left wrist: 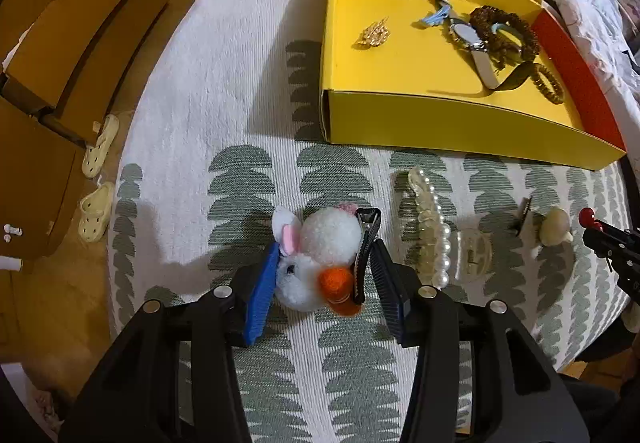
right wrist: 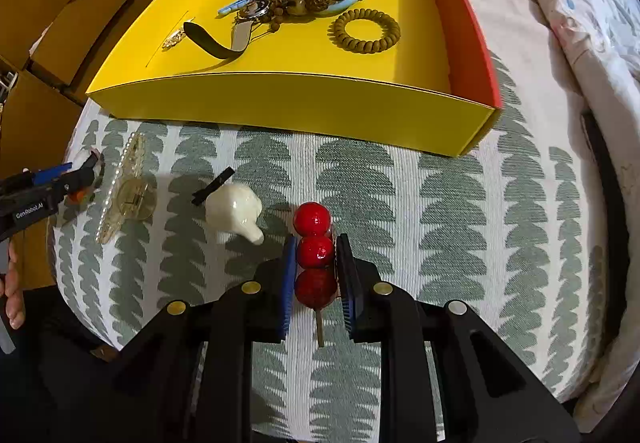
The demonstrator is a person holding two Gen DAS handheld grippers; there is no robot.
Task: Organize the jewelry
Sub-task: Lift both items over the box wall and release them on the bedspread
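Red three-ball hairpin (right wrist: 314, 257), long axis along the fingers, clenched in right gripper (right wrist: 316, 279) near the table's front edge; yellow box (right wrist: 280, 99) straight ahead; left gripper (left wrist: 320, 279) closing around bunny clip (left wrist: 316, 263), grasp uncertain.

You've got a white cloth with green leaf print (right wrist: 440, 203) covering the surface; sitting right on it: yellow box (right wrist: 280, 99), pearl hair claw (left wrist: 434, 239), white duck clip (right wrist: 236, 209), fluffy bunny clip (left wrist: 316, 263).
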